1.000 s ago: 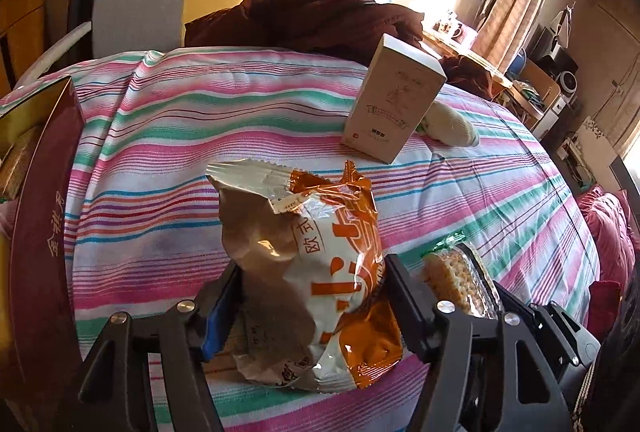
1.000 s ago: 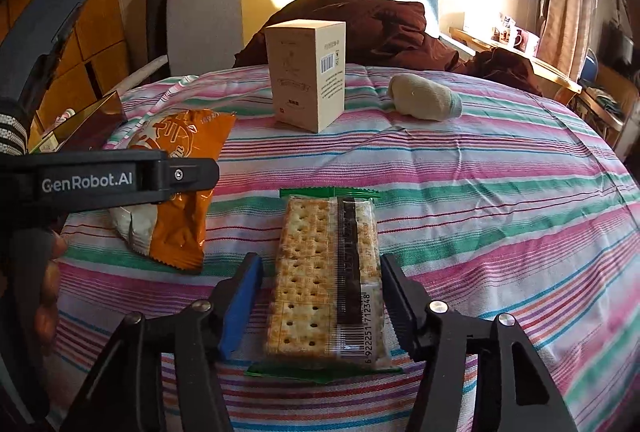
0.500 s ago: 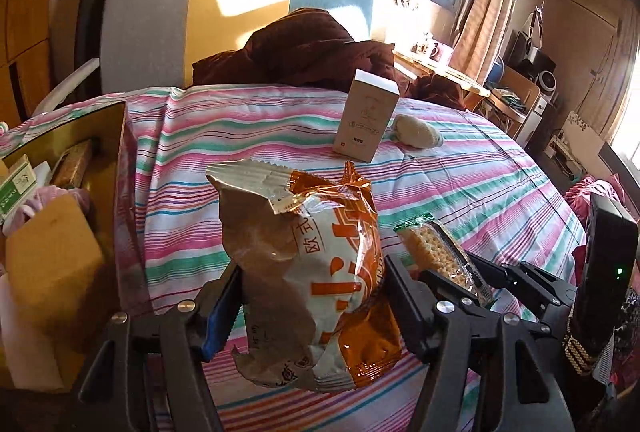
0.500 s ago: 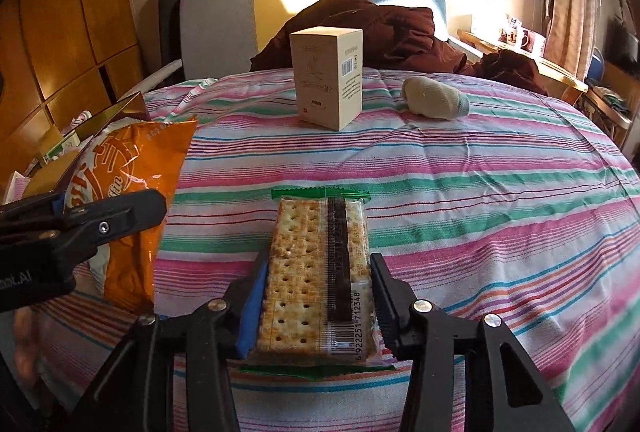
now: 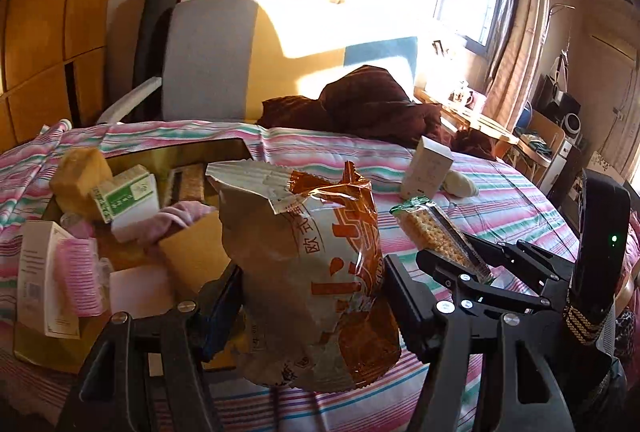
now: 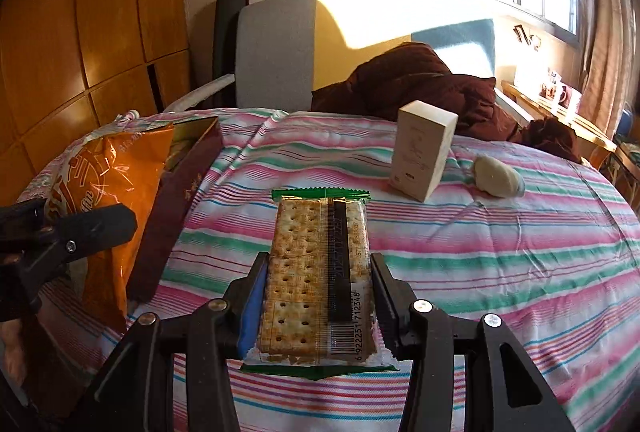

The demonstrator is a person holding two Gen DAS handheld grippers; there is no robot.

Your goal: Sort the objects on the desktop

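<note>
The orange snack bag [image 5: 316,272], light, crinkly and crushable, is pinched at its lower half by the left gripper [image 5: 312,300] above the table's left edge, beside the box [image 5: 224,147] of sorted items. The stiff but breakable cracker pack [image 6: 320,272] is clamped by its long sides in the right gripper [image 6: 318,308], lifted over the striped cloth [image 6: 500,264]; I judge both need gentle pressure.

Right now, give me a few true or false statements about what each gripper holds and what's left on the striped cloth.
1. The left gripper holds an orange snack bag. True.
2. The right gripper is empty. False: it is shut on a cracker pack.
3. A cream carton stands upright on the striped cloth. True.
4. The open box at the left is empty. False: it holds several items.
</note>
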